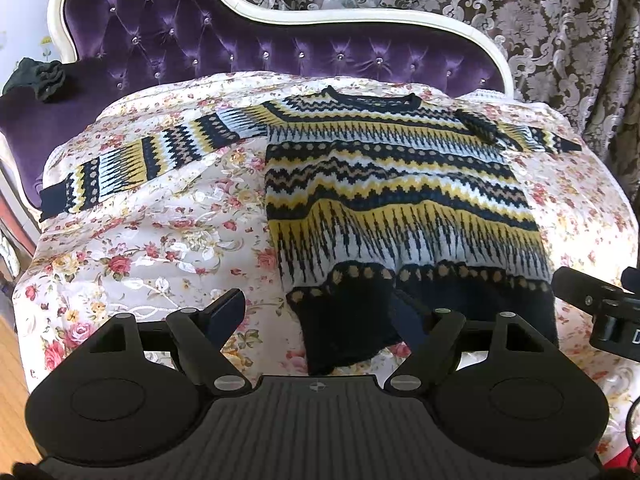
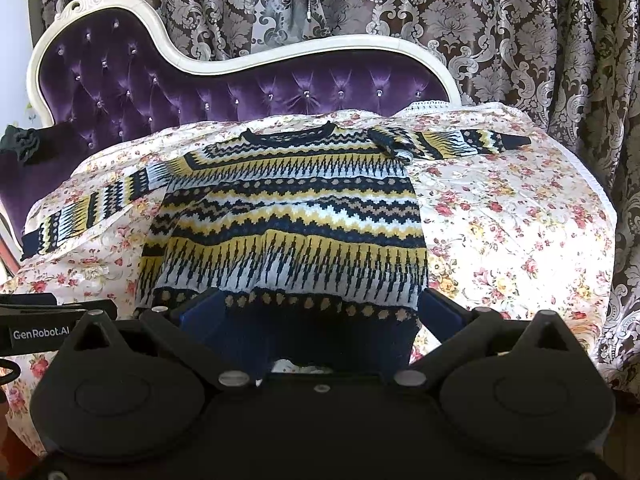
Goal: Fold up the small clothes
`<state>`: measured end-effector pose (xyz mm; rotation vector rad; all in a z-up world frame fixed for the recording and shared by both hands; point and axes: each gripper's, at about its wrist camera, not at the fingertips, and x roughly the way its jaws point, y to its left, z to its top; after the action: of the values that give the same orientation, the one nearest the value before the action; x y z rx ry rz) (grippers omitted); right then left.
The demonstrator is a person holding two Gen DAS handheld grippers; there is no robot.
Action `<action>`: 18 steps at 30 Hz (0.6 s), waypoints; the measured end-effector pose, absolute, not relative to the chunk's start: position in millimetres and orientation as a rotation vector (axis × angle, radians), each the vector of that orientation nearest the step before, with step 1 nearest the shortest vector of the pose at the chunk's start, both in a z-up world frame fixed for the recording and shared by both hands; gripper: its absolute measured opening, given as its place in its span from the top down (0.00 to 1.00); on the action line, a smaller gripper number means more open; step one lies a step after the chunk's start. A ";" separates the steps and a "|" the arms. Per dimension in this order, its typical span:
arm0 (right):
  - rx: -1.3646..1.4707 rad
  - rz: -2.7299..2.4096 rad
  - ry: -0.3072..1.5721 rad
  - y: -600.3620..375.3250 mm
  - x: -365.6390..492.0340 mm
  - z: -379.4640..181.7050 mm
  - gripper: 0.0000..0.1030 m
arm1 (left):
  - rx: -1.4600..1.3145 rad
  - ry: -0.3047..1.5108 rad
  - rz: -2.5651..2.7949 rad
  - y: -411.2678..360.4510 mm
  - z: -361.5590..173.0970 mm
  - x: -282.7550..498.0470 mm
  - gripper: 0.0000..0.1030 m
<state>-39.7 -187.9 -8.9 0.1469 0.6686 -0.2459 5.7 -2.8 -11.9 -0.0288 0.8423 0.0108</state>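
Sweater [image 1: 396, 184] hem, the dark navy band, lies between the wide-apart fingers of both grippers at the near edge of the floral quilt [image 1: 160, 240]. In the left wrist view the left gripper [image 1: 324, 316] stands open, its left finger [image 1: 228, 310] over bare quilt and its other finger on the hem's left corner, pads not pressing on it. The right gripper [image 2: 316, 312] is likewise spread, one blue pad [image 2: 200, 312] at the hem's left part and the other just past the sweater's right edge; the hem lies slack between them, so it looks open too, though whether the pads touch the knit I cannot tell. Each gripper shows at the edge of the other's view, so they are side by side. Beyond them the sweater lies flat, front up, neck away from the cameras, banded in yellow, navy, white and tan. Its left-view sleeve stretches out straight across the quilt; the other sleeve is bunched at the shoulder, then runs outward. Behind the quilt stands a purple tufted sofa back [image 1: 180, 32] with a cream frame, a dark cloth [image 1: 40, 76] on its arm, and patterned curtains [image 1: 540, 20] behind.
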 end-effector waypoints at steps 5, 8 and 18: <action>0.150 -0.244 0.675 -187.1 -38.5 -10.3 0.01 | -0.029 0.845 0.011 -2.1 -12.6 6.0 0.25; 0.152 -0.244 0.678 -187.1 -38.2 -11.0 0.01 | -0.029 0.845 0.011 -1.9 -12.8 5.6 0.25; 0.152 -0.245 0.677 -185.9 -38.0 -11.3 0.01 | -0.030 0.846 0.011 -2.1 -13.3 5.2 0.25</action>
<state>-38.0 -185.9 -11.3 0.1519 0.6775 -0.2453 5.2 -2.1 -13.3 -0.0298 0.8460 0.0105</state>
